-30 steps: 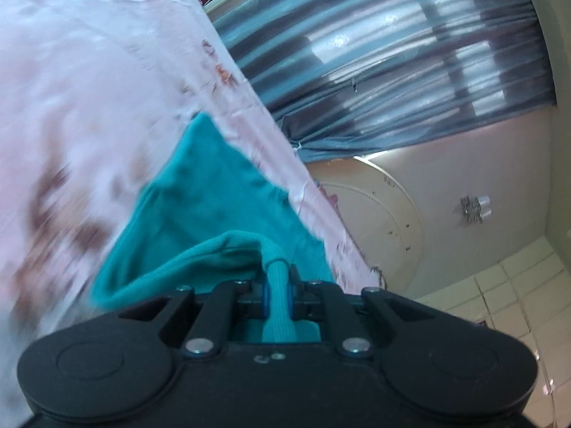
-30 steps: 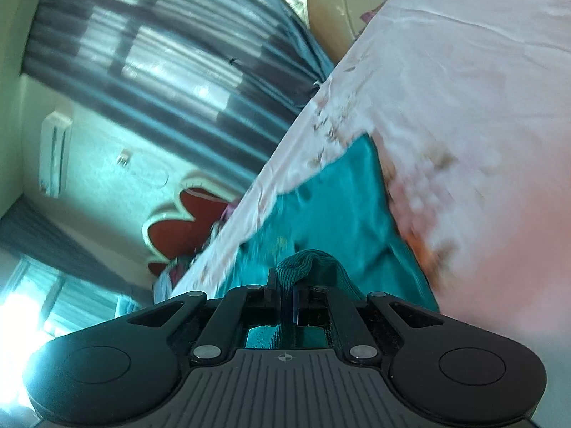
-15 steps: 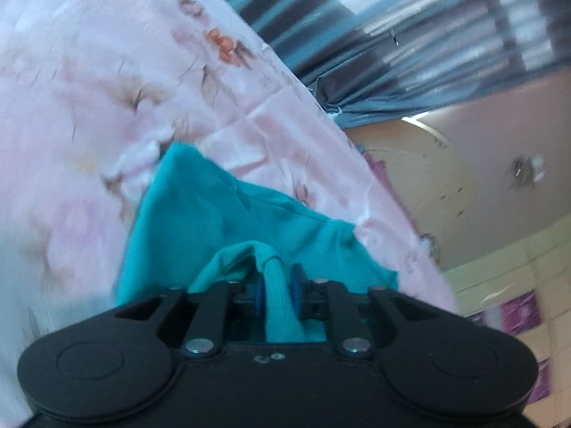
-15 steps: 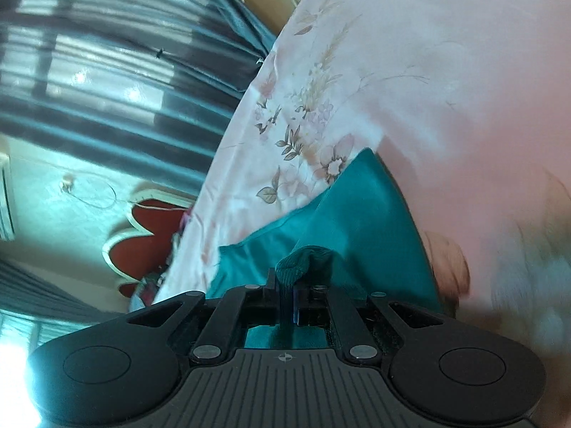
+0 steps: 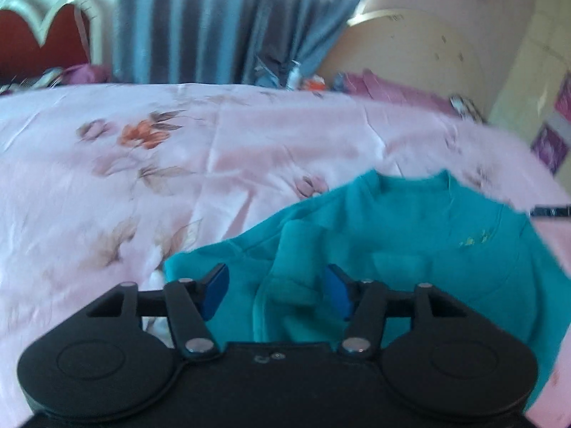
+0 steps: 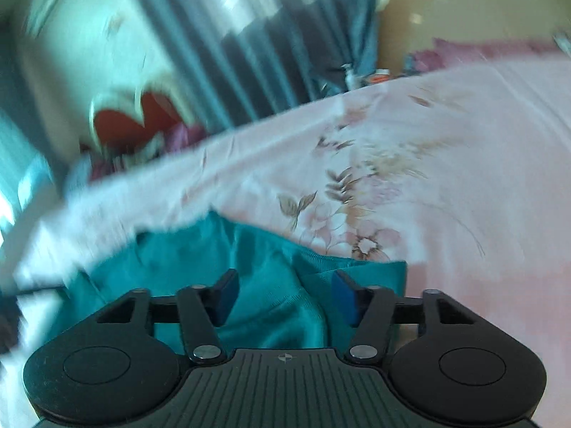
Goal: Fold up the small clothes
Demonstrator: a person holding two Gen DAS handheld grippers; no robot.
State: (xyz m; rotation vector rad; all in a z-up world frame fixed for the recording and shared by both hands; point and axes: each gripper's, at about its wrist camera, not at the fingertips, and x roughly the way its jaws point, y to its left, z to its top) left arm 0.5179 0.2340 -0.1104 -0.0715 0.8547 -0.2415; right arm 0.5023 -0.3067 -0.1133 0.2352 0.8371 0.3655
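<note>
Over the teal garment (image 5: 410, 249), both tongs (image 5: 276, 294) (image 6: 285, 297) have just spread, nothing pinched; bare floral sheet (image 5: 178, 164) beyond its edge.

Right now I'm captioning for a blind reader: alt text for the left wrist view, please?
The left claw stands open over a rumpled teal sweatshirt, pads off the cloth. The sweatshirt lies on a pink floral bedsheet; grey curtains hang behind.

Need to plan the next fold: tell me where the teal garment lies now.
The teal garment lies on the pink floral bedsheet, low and right in the left wrist view, low and left in the right wrist view.
</note>
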